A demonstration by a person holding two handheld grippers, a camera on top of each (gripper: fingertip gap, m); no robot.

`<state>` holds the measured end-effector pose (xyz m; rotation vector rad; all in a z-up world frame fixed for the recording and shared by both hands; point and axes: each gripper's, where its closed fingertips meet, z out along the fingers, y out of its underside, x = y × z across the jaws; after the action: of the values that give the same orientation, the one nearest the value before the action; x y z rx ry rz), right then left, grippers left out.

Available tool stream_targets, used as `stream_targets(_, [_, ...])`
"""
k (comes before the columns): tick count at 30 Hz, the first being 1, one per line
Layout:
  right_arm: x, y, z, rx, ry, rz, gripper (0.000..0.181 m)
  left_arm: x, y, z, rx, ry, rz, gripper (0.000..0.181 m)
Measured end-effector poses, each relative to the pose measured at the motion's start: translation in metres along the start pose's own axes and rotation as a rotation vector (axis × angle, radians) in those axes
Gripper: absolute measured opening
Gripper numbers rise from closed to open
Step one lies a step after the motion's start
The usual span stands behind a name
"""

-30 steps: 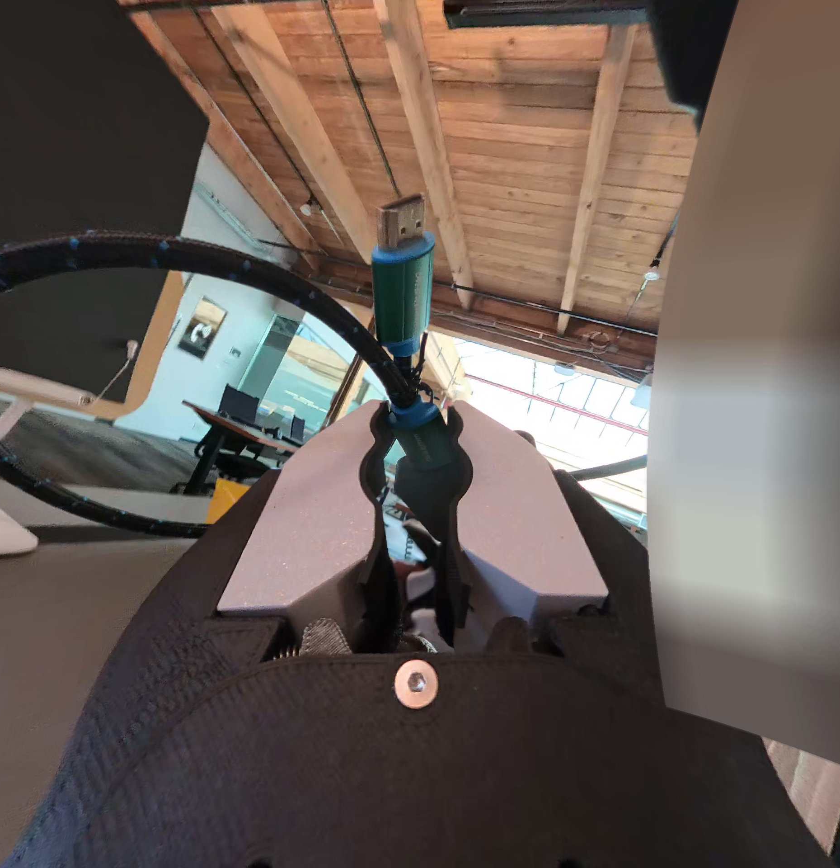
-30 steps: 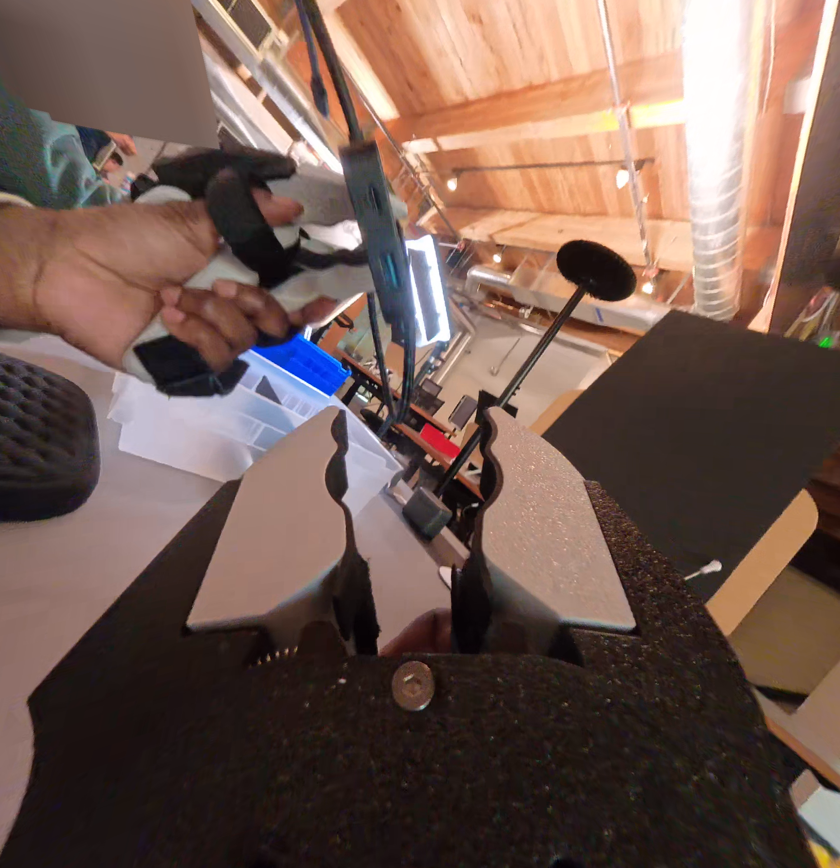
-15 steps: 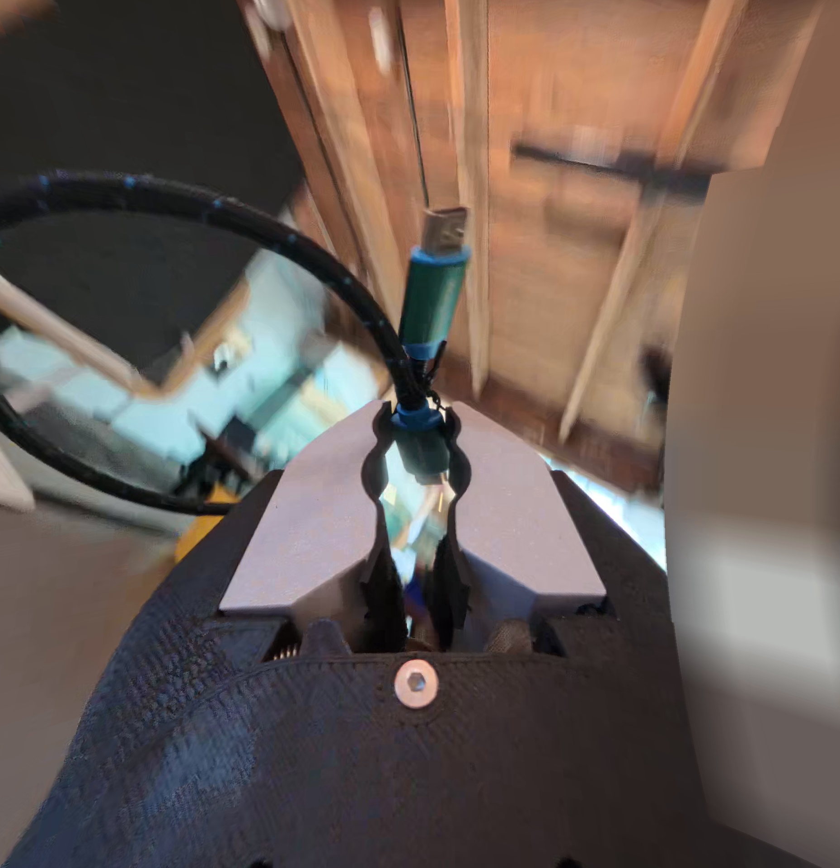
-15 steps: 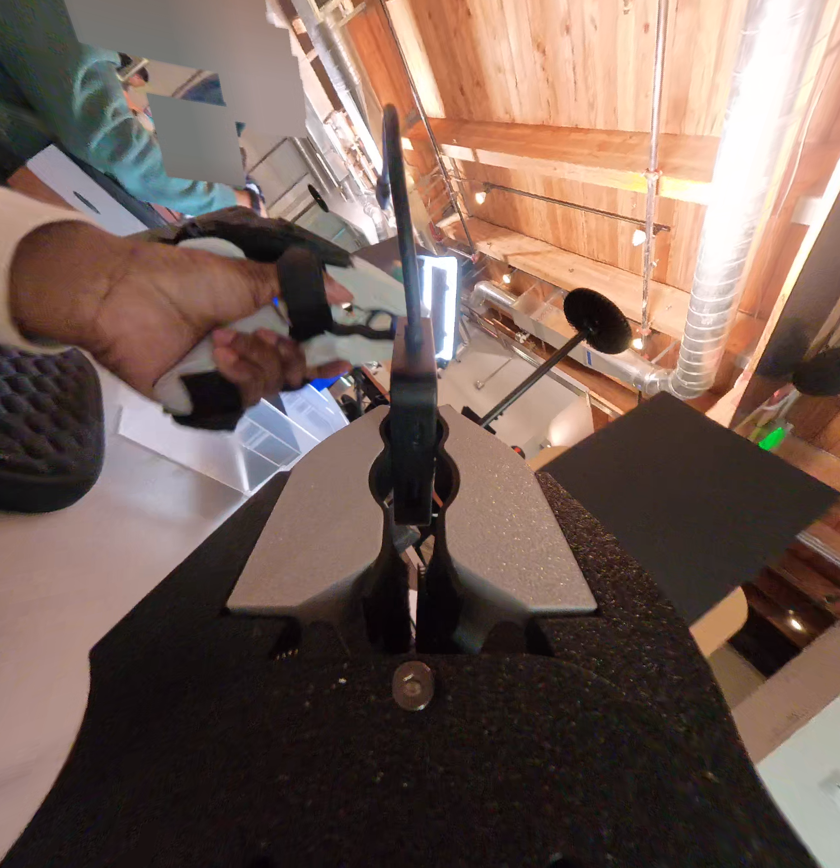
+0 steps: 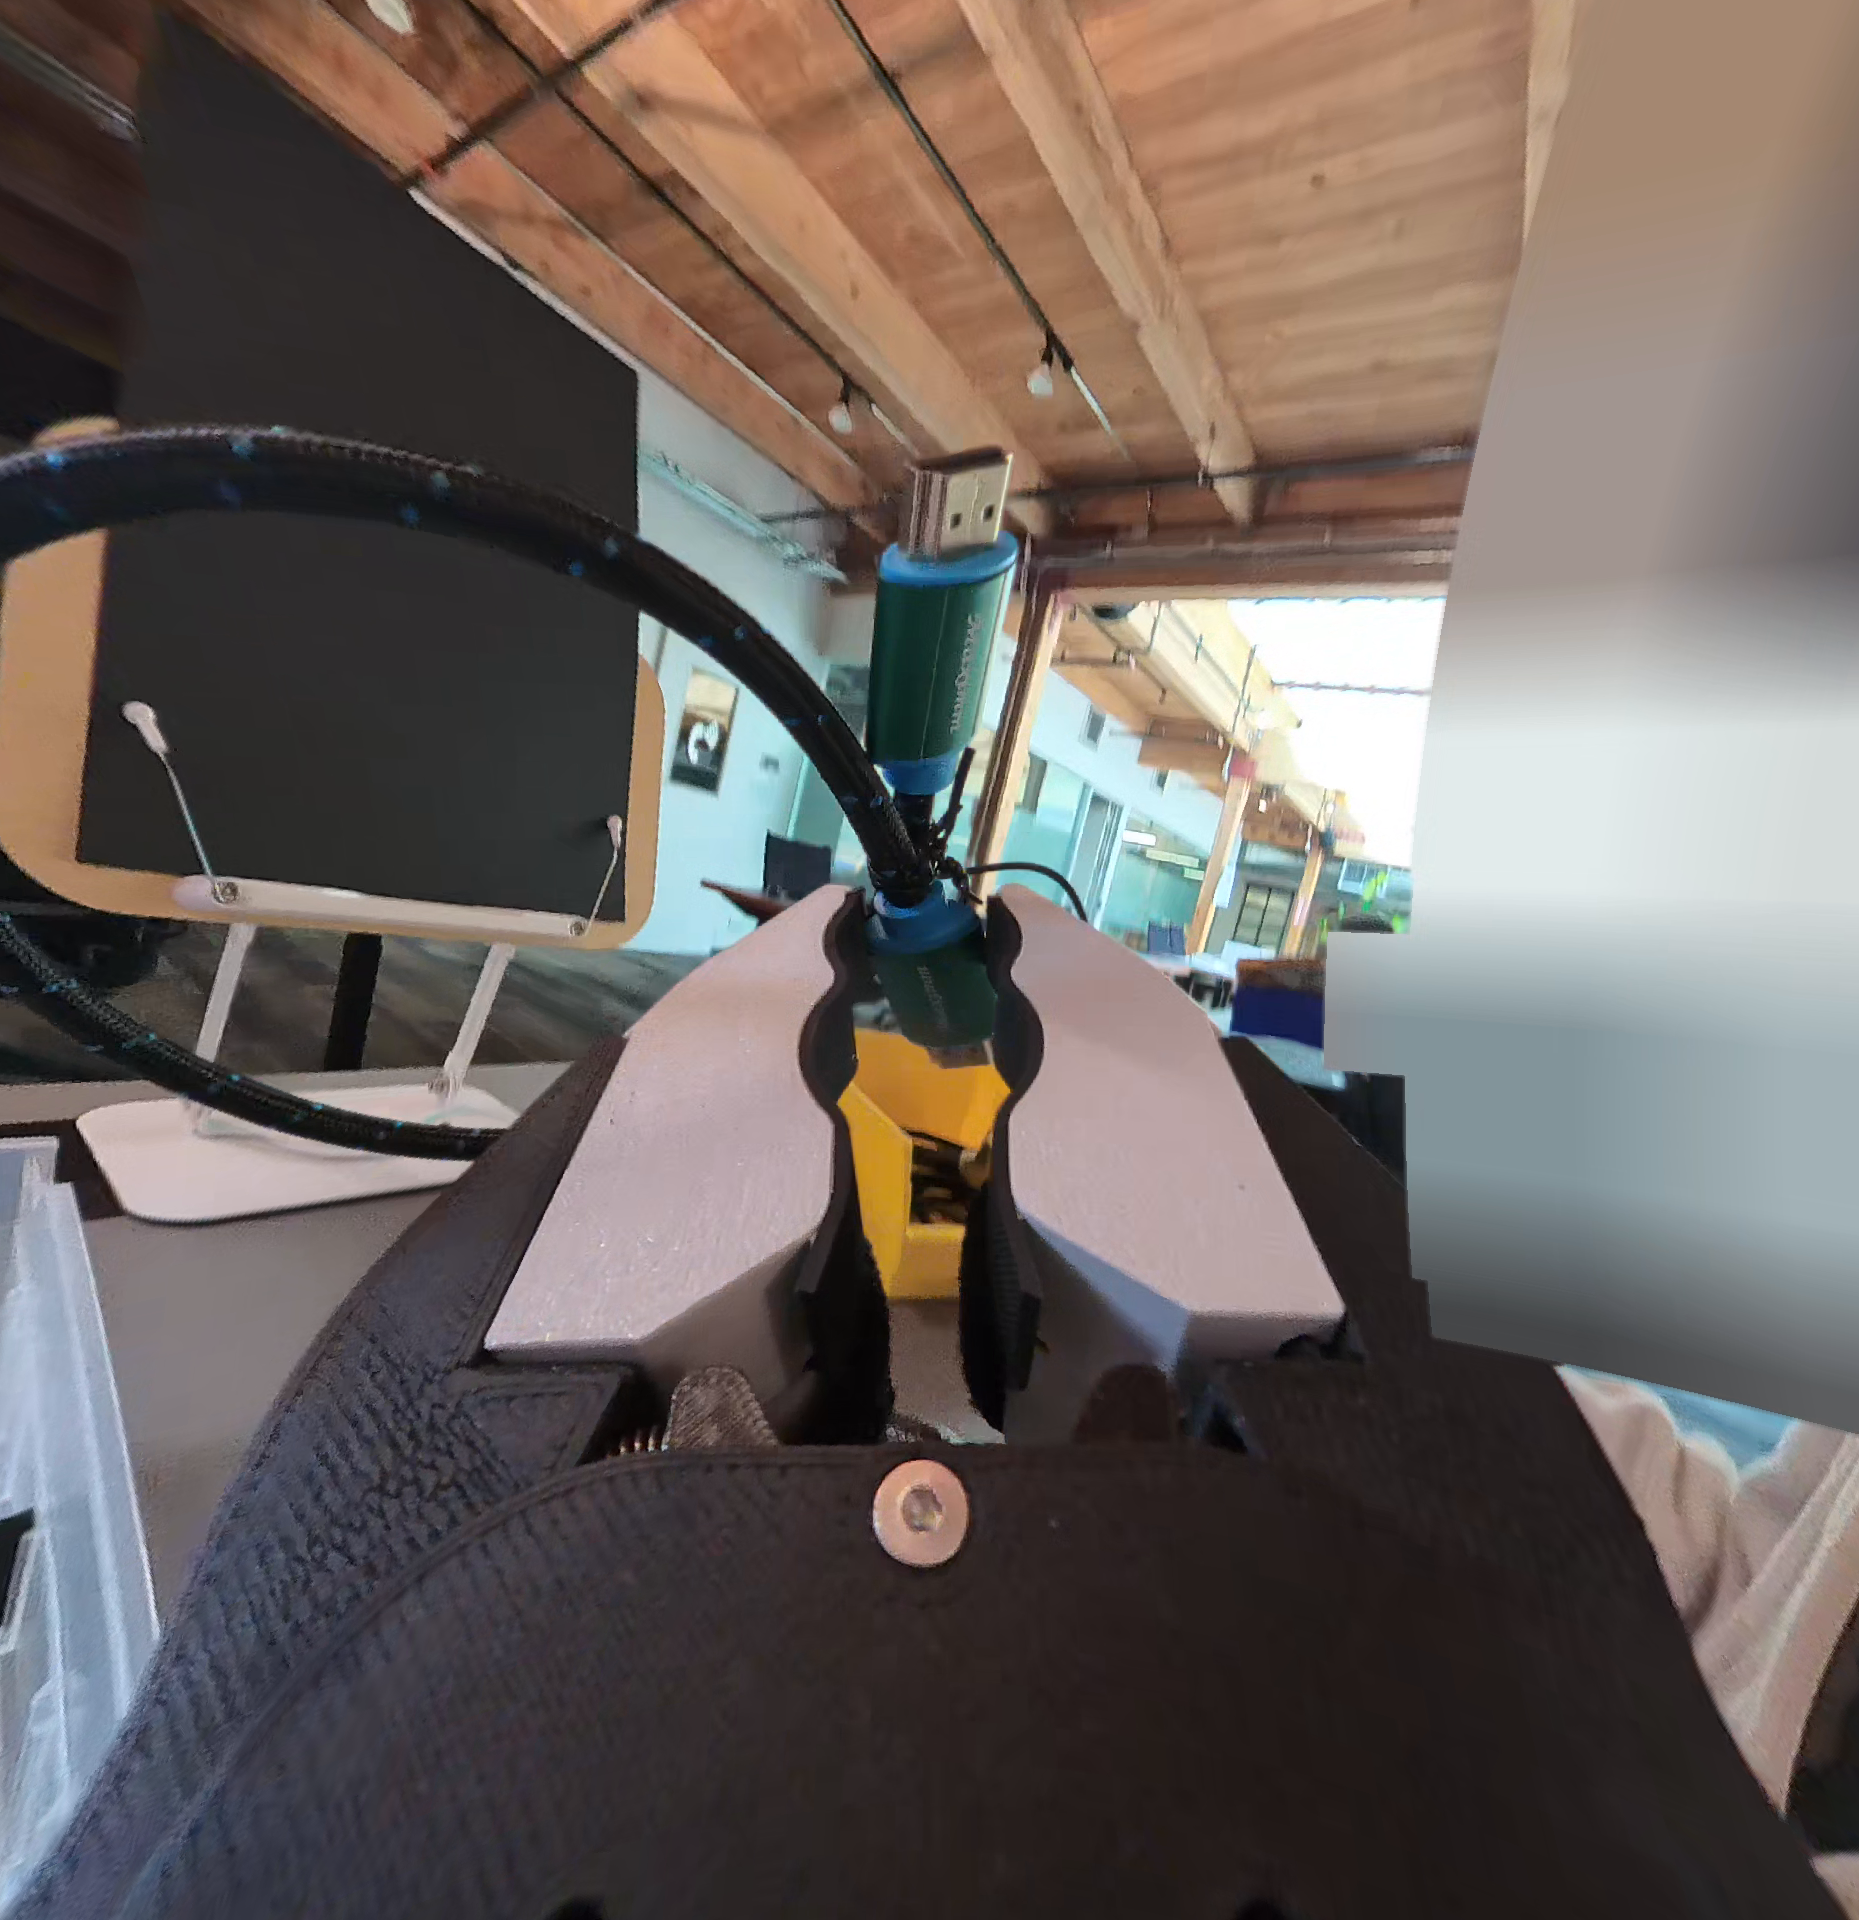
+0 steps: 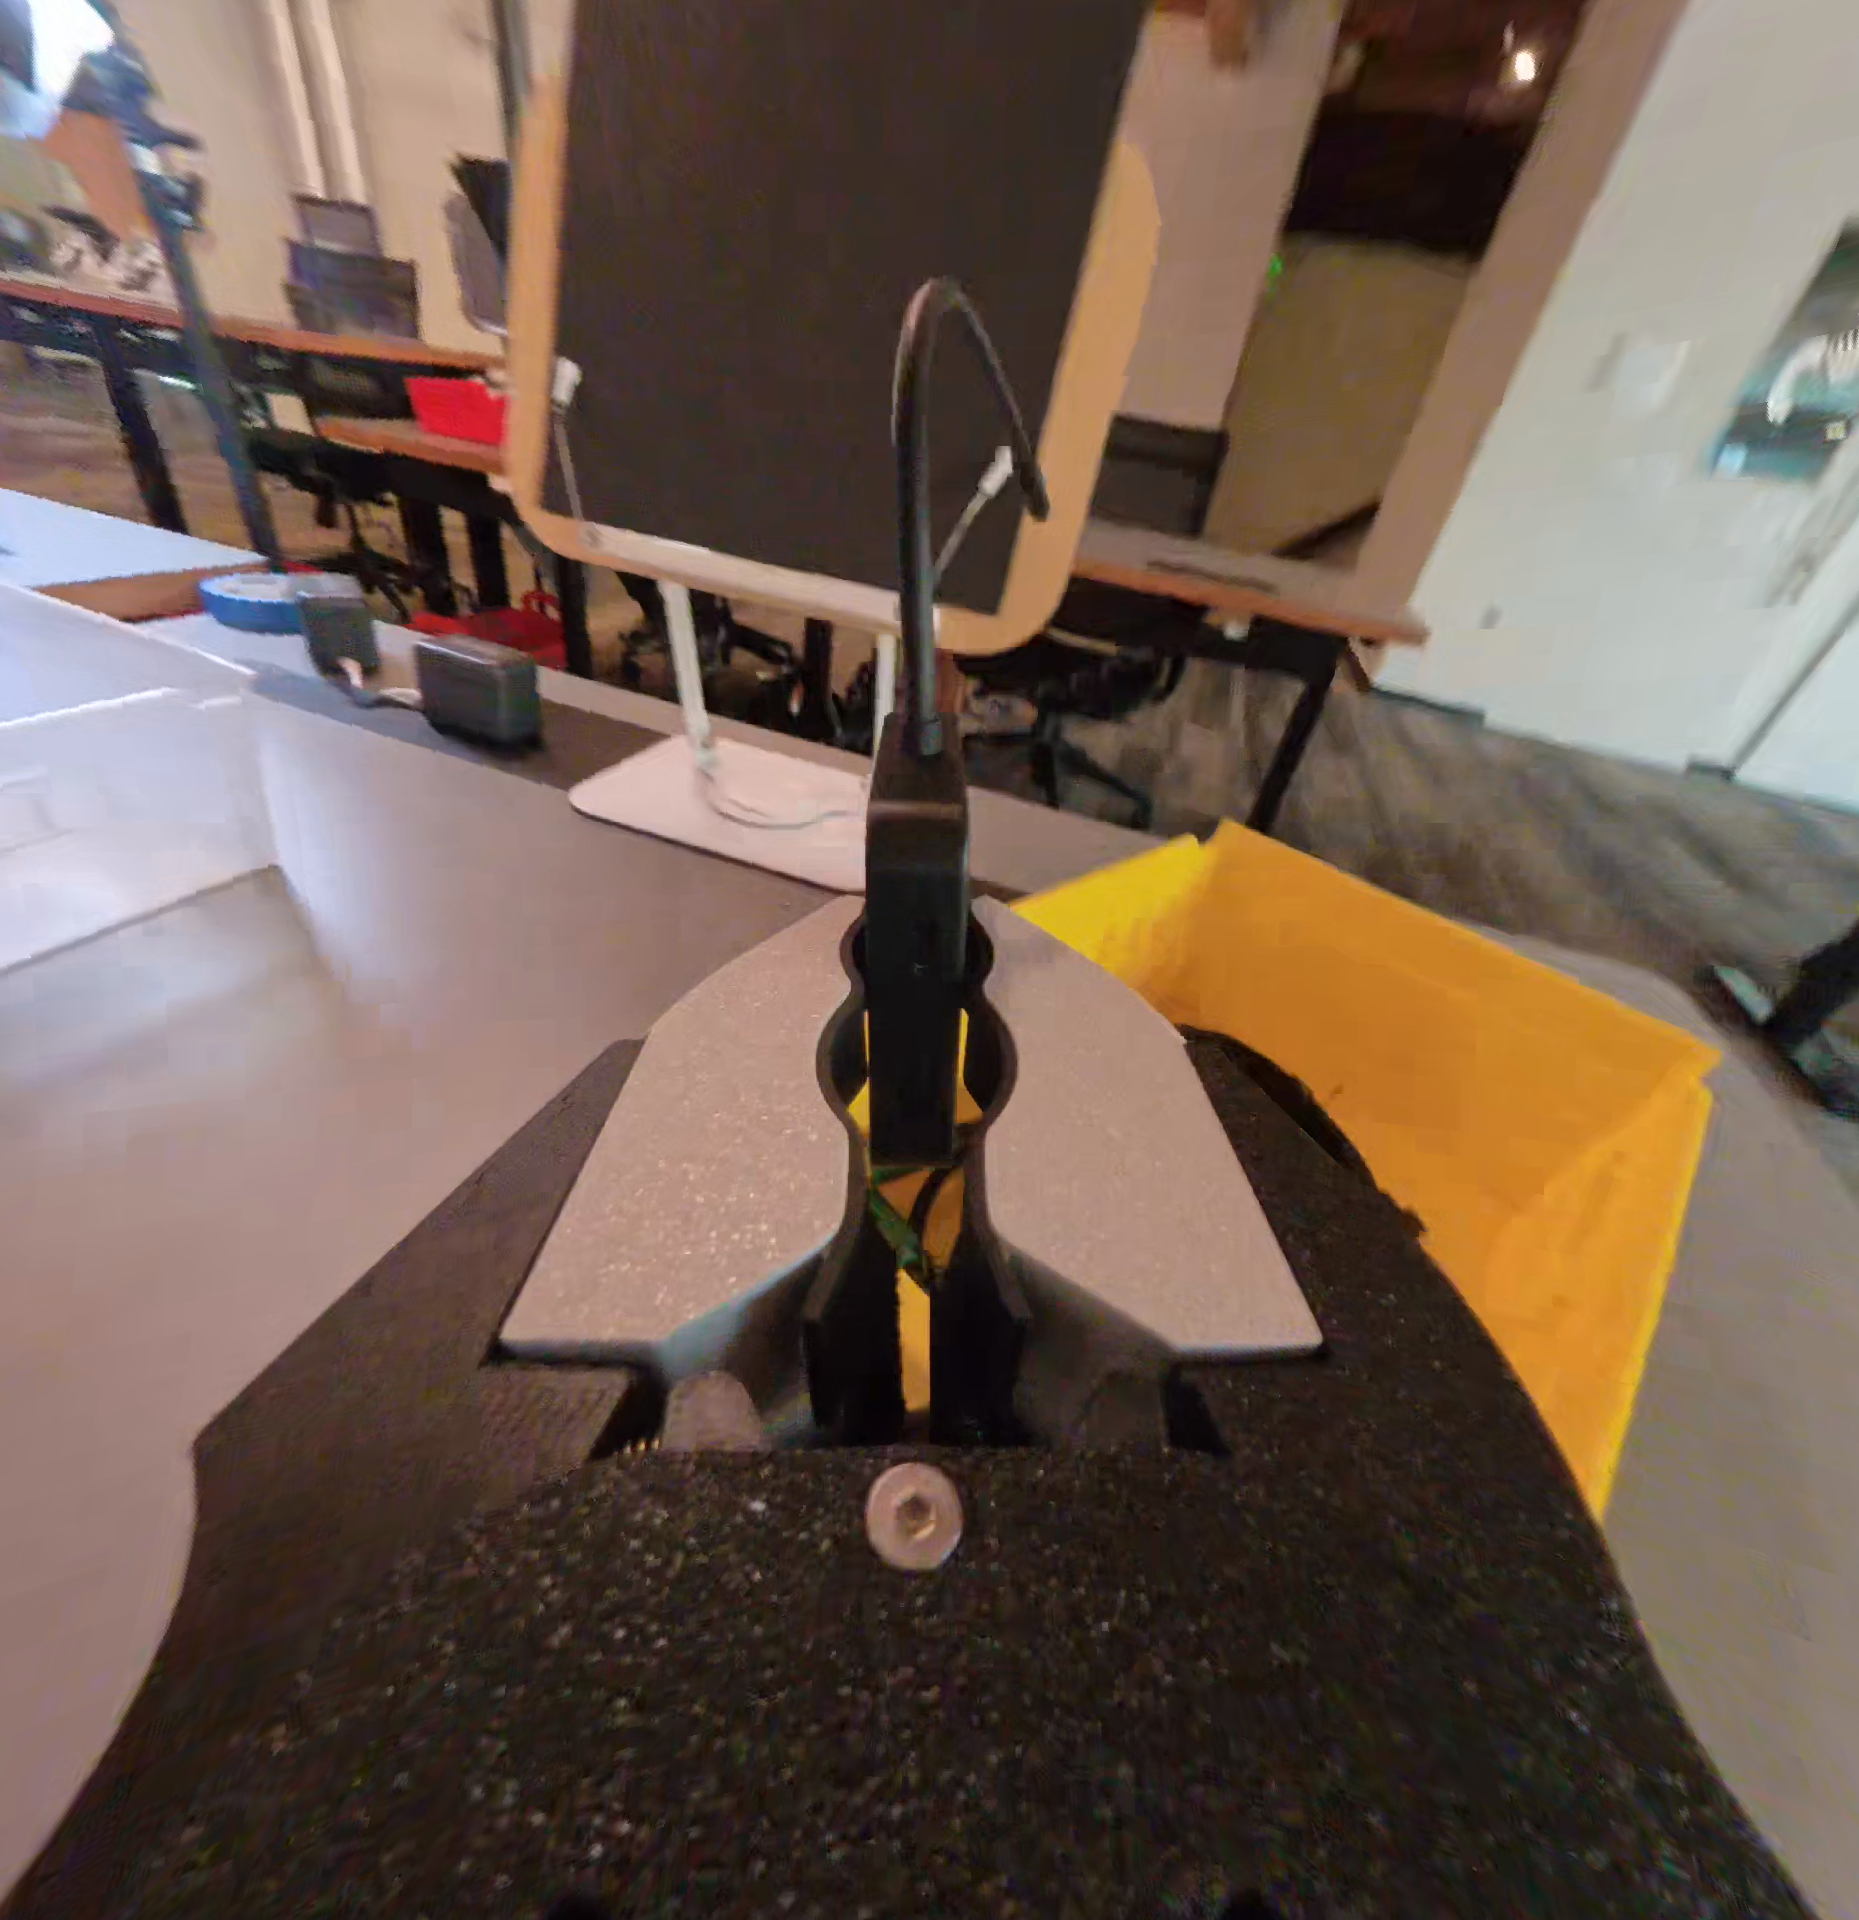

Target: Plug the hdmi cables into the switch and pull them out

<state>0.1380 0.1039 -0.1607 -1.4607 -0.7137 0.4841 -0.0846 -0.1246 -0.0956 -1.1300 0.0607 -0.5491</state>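
Left gripper (image 5: 925,971) clamped on one green plug (image 5: 930,1003) of the braided HDMI cable (image 5: 551,525); second plug (image 5: 940,649) stands free above. Right gripper (image 6: 912,997) clamped on the black switch (image 6: 914,935), upright over the yellow bin (image 6: 1424,1029) on the worktop (image 6: 312,997).

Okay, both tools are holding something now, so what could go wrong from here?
1. The left tool pinches only the lower green HDMI plug; the other green plug, tied above it, stands free and might snag.
2. The stiff black braided cable loops wide and could drag on the stand.
3. The right tool grips the slim black switch edge-on, so it may twist under plugging force.
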Motion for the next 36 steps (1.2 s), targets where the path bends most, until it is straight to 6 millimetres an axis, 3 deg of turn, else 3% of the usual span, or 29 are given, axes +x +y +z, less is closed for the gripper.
stream_targets(3, [0.027, 0.028, 0.009, -0.15, 0.02, 0.129, 0.014, 0.001, 0.009, -0.001, -0.064, -0.013, 0.058, 0.022])
stream_targets(10, [0.039, 0.071, 0.032, -0.319, 0.007, 0.293, 0.014, 0.003, 0.025, 0.0, -0.178, -0.02, 0.124, 0.022])
stream_targets(13, [0.057, 0.087, 0.033, -0.402, 0.113, 0.247, 0.03, 0.005, 0.036, 0.002, -0.247, -0.019, 0.17, 0.022])
stream_targets(16, [0.072, 0.088, 0.026, -0.442, 0.214, 0.173, 0.066, 0.008, 0.048, 0.005, -0.319, -0.016, 0.216, 0.023])
stream_targets(19, [0.076, 0.064, 0.02, -0.348, 0.279, 0.051, 0.076, 0.009, 0.062, 0.008, -0.398, -0.011, 0.245, 0.022])
stream_targets(21, [0.053, 0.035, 0.02, -0.216, 0.2, -0.027, 0.067, 0.007, 0.076, 0.009, -0.479, -0.022, 0.269, 0.022])
stream_targets(22, [0.027, 0.019, 0.02, -0.14, 0.086, -0.046, 0.061, 0.006, 0.083, 0.009, -0.523, -0.03, 0.285, 0.022])
stream_targets(25, [-0.089, -0.033, -0.002, 0.101, -0.477, 0.049, 0.05, -0.002, 0.104, 0.007, -0.645, -0.077, 0.389, 0.022])
stream_targets(27, [-0.144, -0.055, -0.023, 0.168, -0.725, 0.16, 0.049, -0.005, 0.113, 0.007, -0.71, -0.106, 0.496, 0.022])
stream_targets(30, [-0.2, -0.056, -0.033, 0.129, -0.873, 0.158, 0.05, -0.002, 0.124, 0.008, -0.778, -0.115, 0.642, 0.022])
stream_targets(34, [-0.247, -0.039, -0.03, 0.036, -0.96, 0.15, 0.049, 0.013, 0.135, 0.014, -0.805, -0.054, 0.747, 0.022])
stream_targets(36, [-0.261, -0.032, -0.034, 0.032, -1.022, 0.131, 0.018, 0.023, 0.141, 0.014, -0.806, 0.016, 0.822, 0.023])
